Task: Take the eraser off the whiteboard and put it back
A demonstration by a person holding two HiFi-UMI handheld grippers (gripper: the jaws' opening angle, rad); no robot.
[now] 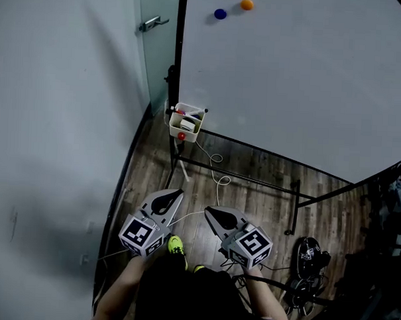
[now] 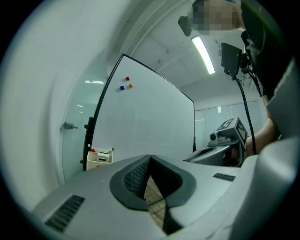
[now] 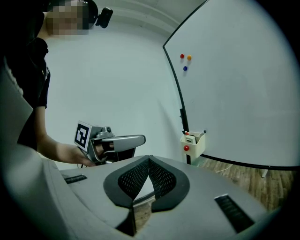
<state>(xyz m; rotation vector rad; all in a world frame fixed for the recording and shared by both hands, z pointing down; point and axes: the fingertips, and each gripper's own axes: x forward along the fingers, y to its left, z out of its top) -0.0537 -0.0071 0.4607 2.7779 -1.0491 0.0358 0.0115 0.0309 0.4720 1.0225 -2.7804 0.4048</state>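
Eraser [image 1: 187, 124] in its holder [image 1: 192, 132], both grippers clenched on nothing.
The eraser (a small white block, hard to make out) sits among markers in the cream holder, which hangs at the lower left corner of the whiteboard [image 1: 303, 81]. The left gripper [image 1: 178, 192] and the right gripper [image 1: 209, 209] are held side by side over the wood floor [image 1: 252, 195], well apart from the board, each with its jaws pressed together and empty. A blue magnet [image 1: 220, 13] and an orange magnet [image 1: 246, 4] sit high on the board.

The whiteboard [image 1: 304, 74] is standing upright, filling the frame's upper right. A white eraser [image 1: 187, 125] is sitting in the box [image 1: 175, 124] at its lower-left corner.
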